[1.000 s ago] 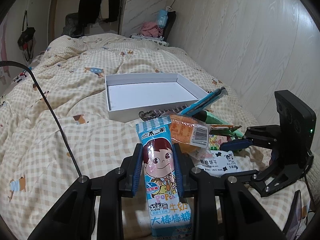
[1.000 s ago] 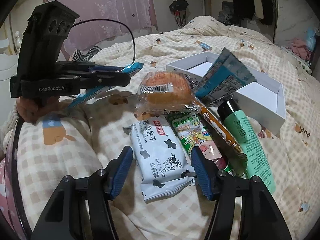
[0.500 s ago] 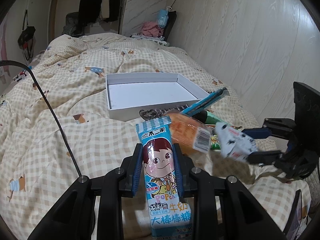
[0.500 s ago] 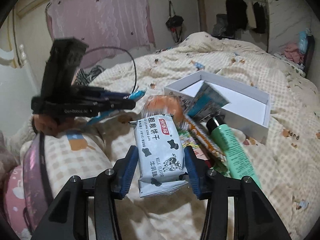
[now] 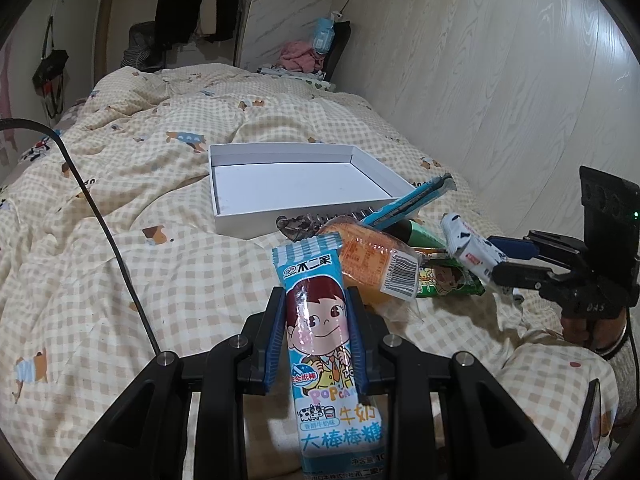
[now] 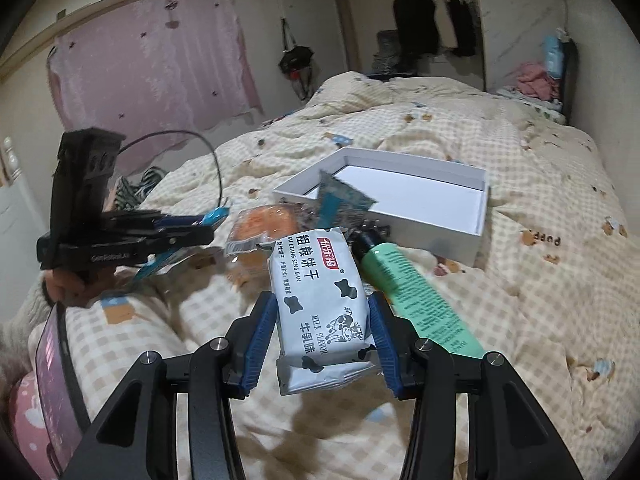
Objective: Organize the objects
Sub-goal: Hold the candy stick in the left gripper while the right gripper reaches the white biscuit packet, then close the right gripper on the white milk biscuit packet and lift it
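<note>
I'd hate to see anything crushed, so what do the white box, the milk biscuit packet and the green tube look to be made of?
White box: probably matte cardboard, with thin straight walls and no shine.
Milk biscuit packet, in the right gripper: glossy printed plastic film, crimped at its end.
Green tube: likely soft plastic with a satin finish and a black cap.

Dim, yellowish indoor light fills both views, with soft shadows under the gripper arms on the quilt. The right wrist view is smeared by motion blur (worst at left), while the left wrist view is sharp. Fisheye bending and black corners frame both, and glare glints off the lollipop wrapper.
</note>
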Available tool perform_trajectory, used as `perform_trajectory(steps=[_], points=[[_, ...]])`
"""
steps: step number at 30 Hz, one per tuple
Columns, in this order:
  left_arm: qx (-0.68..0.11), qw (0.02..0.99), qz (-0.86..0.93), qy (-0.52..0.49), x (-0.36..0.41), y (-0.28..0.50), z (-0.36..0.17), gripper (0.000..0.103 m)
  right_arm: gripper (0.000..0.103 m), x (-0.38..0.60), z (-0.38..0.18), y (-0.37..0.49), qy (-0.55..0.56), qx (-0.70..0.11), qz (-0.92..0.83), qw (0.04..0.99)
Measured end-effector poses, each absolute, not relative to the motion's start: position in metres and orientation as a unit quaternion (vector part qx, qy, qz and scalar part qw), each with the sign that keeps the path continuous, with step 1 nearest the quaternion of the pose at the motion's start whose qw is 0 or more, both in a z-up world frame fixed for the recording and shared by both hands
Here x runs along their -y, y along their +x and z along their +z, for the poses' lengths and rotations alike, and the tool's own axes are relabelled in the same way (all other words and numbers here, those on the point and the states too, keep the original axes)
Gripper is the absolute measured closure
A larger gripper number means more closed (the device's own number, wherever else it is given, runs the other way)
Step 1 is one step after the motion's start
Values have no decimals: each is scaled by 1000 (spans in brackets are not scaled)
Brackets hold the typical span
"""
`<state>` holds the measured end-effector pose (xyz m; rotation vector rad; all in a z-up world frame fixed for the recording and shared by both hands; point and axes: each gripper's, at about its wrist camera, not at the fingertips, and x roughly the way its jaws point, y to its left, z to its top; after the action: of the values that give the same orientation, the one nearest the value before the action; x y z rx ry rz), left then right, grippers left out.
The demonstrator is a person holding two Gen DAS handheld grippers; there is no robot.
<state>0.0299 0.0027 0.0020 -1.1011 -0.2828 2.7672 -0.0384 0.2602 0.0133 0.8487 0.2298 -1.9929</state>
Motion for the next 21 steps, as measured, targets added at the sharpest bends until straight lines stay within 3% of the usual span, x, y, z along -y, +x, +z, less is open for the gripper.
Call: perform_trajectory(steps=[21], points=[[94, 72, 921, -371, -1, 28, 3, 71, 54, -255, -6, -25, 358, -121, -806, 456]])
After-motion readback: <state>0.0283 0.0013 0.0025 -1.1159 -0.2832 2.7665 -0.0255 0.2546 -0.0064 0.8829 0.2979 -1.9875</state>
